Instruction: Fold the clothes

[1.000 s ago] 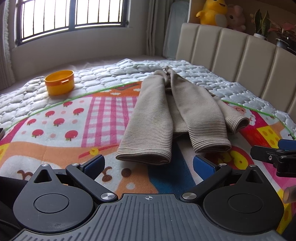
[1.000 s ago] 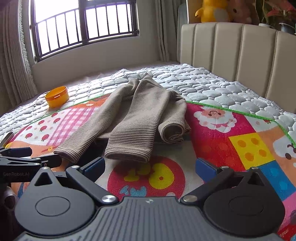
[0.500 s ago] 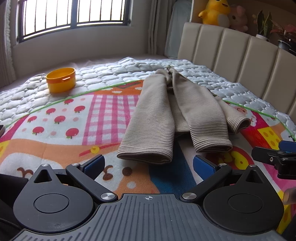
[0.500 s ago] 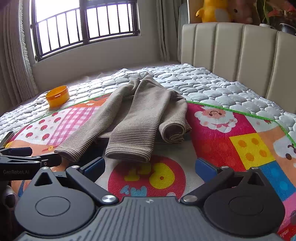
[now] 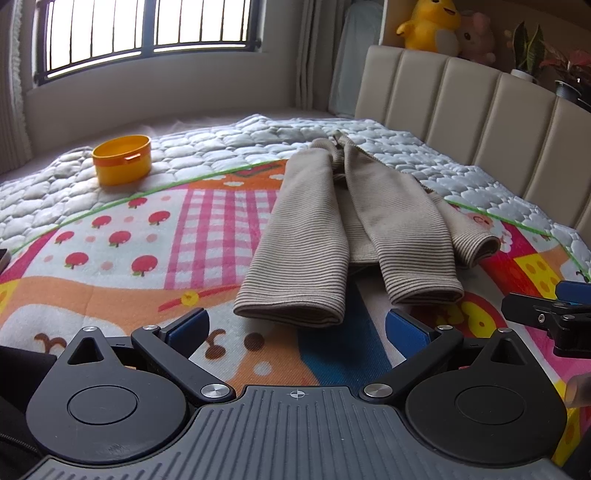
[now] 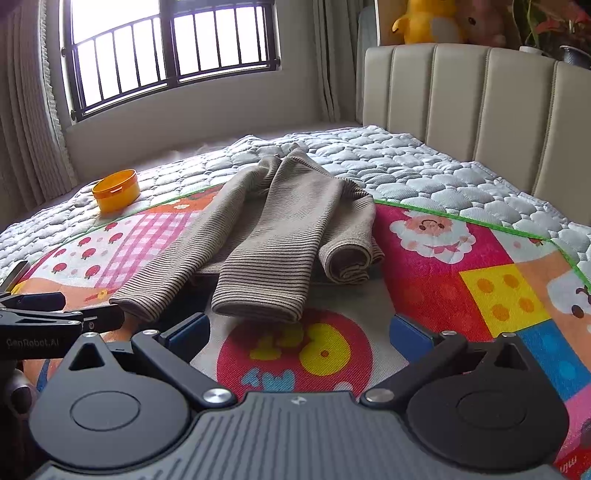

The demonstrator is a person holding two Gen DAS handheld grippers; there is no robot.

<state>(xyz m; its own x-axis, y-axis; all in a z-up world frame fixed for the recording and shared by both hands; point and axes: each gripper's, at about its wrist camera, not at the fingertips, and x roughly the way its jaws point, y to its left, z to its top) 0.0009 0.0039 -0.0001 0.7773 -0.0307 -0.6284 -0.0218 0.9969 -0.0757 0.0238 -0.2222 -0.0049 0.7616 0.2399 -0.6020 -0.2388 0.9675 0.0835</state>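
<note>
A beige striped sweater (image 5: 354,225) lies on the colourful patterned blanket (image 5: 147,236), both sleeves folded toward me over its body. In the right wrist view the same sweater (image 6: 266,236) has a rolled edge at its right side. My left gripper (image 5: 295,326) is open, just short of the left sleeve cuff (image 5: 291,312), holding nothing. The right gripper (image 6: 299,330) is open too, its blue pads either side of the right sleeve cuff (image 6: 258,308) without touching it. Each gripper shows at the edge of the other's view.
An orange round container (image 5: 122,159) sits on the quilted grey bedspread (image 5: 221,147) at the far left. A padded beige headboard (image 5: 480,122) bounds the right side, with plush toys (image 5: 430,24) and plants above it. A barred window (image 5: 147,33) is behind.
Both grippers have crept slightly forward toward the sleeve cuffs. The sweater has not moved and both grippers remain open.
</note>
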